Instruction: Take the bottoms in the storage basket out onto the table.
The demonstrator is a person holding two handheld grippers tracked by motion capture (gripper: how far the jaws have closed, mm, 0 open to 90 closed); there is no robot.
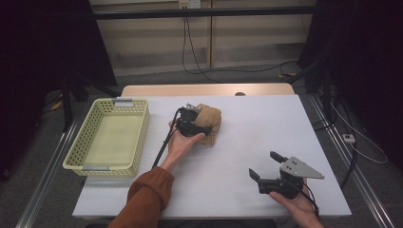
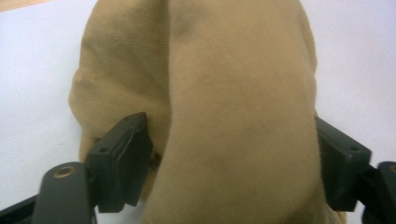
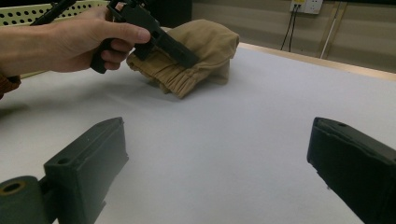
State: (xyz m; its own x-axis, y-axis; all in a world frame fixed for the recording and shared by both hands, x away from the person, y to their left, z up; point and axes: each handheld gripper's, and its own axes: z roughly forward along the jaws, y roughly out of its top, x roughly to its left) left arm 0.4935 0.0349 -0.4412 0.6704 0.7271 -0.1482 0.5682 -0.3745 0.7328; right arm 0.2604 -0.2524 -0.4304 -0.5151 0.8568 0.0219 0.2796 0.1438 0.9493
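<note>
1. Two grippers are over the white bench [image 1: 247, 142], one in each of the person's hands.
2. In the high view the left gripper [image 1: 197, 124] sits at the near edge of a bundled tan cloth [image 1: 209, 122], which lies on the bench near its middle, just right of the basket.
3. From the left gripper view, a thick fold of that cloth [image 2: 233, 116] rises between the two black jaws. The jaws stand wide, one on each side of the fold; the left pad sits in a crease and the right pad lies at the fold's edge. Whether either pad presses on the fabric cannot be told, though the fold looks loose and uncompressed between them.
4. The right gripper view shows the left hand [image 3: 70, 42] wrapped around the left gripper's handle, its jaws angled down onto the cloth's gathered, elastic-looking hem [image 3: 175, 79].
5. Well apart from the cloth, the right gripper [image 1: 267, 166] is held low over the bench's near right corner, with the right hand [image 1: 299, 204] beneath it.
6. Its jaws are spread wide with nothing between them but bare bench surface, as the right gripper view shows [image 3: 210, 163].
7. A pale yellow perforated basket [image 1: 119, 107] stands on the left side of the bench, separate from the cloth; nothing can be seen inside it.
</note>
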